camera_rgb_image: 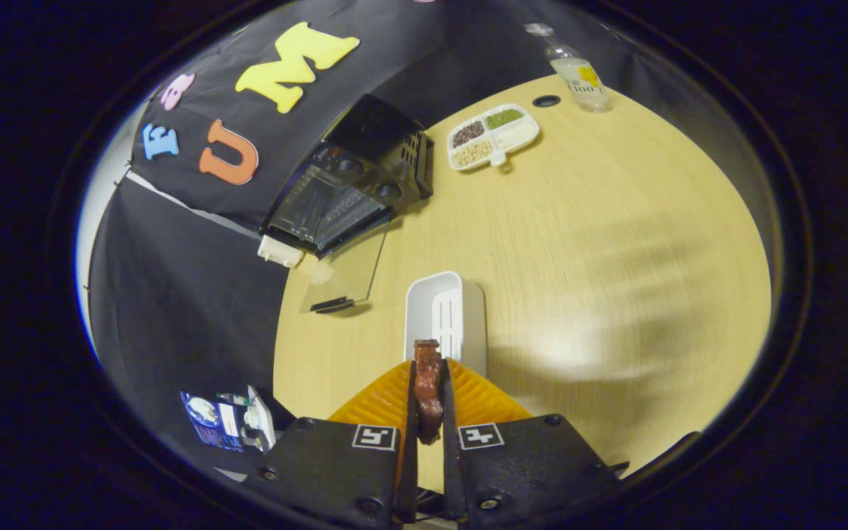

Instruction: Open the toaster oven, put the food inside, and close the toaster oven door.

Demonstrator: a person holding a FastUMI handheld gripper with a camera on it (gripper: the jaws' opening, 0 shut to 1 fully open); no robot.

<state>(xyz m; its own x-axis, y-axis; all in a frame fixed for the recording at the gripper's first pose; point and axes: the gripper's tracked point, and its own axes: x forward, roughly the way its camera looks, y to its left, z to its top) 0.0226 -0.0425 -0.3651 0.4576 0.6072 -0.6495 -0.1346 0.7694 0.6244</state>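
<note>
My gripper [428, 383] is shut on a reddish-brown piece of food [428, 386], which stands pinched between both fingers and pokes out past their tips. Directly below and just ahead of the fingers lies a white slotted tray [444, 313] on the wooden table [601, 243]. Far ahead to the left stands the black toaster oven [354, 180] at the table's edge. Its glass door [347, 272] is folded down flat toward me, with the dark handle at its near end, and the oven's cavity is open.
A white divided dish [494, 136] of beans and grains sits beyond the oven, to the right. A clear bottle [578, 73] stands at the table's far edge beside a round cable hole [546, 101]. A small box [225, 419] lies below the table's left edge.
</note>
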